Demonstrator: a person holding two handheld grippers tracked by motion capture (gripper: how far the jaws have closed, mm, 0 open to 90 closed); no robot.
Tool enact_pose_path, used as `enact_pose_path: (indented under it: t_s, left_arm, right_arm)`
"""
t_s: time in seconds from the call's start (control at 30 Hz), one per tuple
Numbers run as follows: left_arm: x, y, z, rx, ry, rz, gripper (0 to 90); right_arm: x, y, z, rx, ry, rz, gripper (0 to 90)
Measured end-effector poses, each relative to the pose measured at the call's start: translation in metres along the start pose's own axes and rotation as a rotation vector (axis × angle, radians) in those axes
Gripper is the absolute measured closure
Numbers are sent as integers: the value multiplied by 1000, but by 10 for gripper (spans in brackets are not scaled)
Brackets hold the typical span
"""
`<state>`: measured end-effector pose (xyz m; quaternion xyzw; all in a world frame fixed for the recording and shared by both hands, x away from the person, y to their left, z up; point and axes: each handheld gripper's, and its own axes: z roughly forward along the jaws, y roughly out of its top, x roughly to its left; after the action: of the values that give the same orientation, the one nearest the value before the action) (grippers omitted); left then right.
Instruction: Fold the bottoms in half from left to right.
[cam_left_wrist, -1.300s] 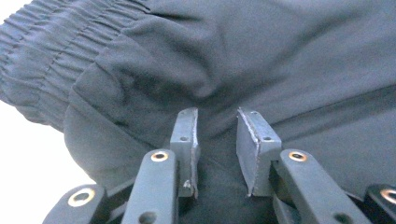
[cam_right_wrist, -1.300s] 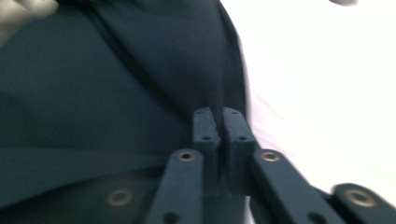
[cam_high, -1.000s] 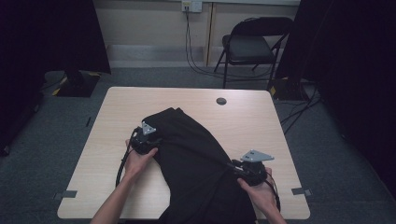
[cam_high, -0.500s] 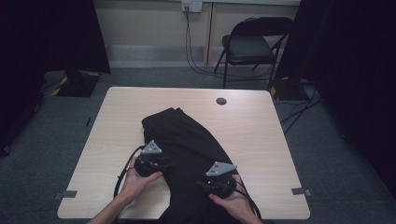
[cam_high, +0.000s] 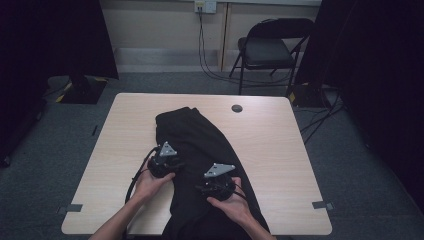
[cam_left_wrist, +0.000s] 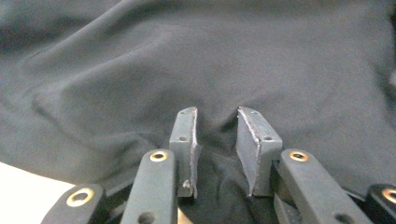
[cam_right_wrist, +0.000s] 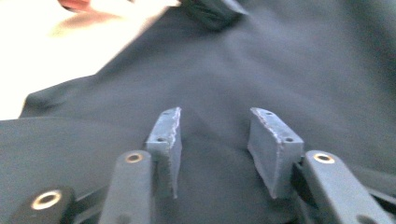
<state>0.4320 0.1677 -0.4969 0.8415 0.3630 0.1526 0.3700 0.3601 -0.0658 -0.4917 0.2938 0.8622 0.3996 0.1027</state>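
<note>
A black garment lies crumpled lengthwise down the middle of the light wooden table. My left gripper rests on its left edge. In the left gripper view the left gripper stands open, its jaws have just been closing, and a puckered fold of the garment sits between the pads. My right gripper is on the cloth near the front, pointing toward the left one. In the right gripper view the right gripper is open, its jaws have just been opening, and the garment lies flat beneath it.
A round cable hole sits at the table's far side. Behind the table stand a black folding chair and hanging wall cables. Bare tabletop lies either side of the garment. Dark curtains flank the room.
My right gripper moved left from the table's right side onto the middle of the garment, and the cloth's right part came in with it. My left gripper shifted slightly toward the front.
</note>
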Motion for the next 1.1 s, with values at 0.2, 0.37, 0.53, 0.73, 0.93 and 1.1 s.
enact_pose_path:
  t_s: [0.2,0.37,0.53,0.73,0.93,1.1]
  left_arm:
    - [21,4,8,-29,57,-50,690]
    - [15,5,0,11,68,-54,606]
    - [-7,-2,-30,-17,-19,-32,605]
    - [-25,-24,-37,38,-49,35,603]
    - [-23,-22,-28,29,-13,40,603]
    - [-19,-21,-26,29,34,30,603]
  right_arm:
    - [16,-8,-8,-4,65,-41,480]
    - [19,-14,-2,4,28,-71,495]
    - [15,-11,-1,14,-2,-83,700]
    - [8,-4,-6,5,-11,-59,892]
    - [-1,0,-44,-48,-21,-53,899]
    - [-20,-8,-82,-110,-86,-7,899]
